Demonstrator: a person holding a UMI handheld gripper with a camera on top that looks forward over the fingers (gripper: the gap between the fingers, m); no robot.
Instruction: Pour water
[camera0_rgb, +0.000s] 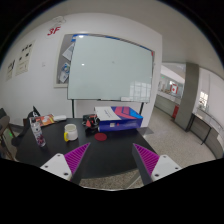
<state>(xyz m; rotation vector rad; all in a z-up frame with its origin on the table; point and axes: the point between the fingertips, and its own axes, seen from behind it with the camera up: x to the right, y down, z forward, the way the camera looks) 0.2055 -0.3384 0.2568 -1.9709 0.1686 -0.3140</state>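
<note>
My gripper (111, 162) is open and empty, its two fingers with magenta pads (70, 160) spread wide over the near edge of a dark table (110, 148). On the table far beyond the fingers stand a clear bottle (37, 130) at the left, a yellow cup (70, 131) near the middle, and a small red round thing (101, 137) just ahead. Nothing lies between the fingers.
A whiteboard (110, 68) stands behind the table. A pink and blue box with papers (122, 115) lies at the table's far right. A dark cluster of small items (91, 123) sits beside the cup. Speckled floor (185, 145) opens to the right towards a doorway.
</note>
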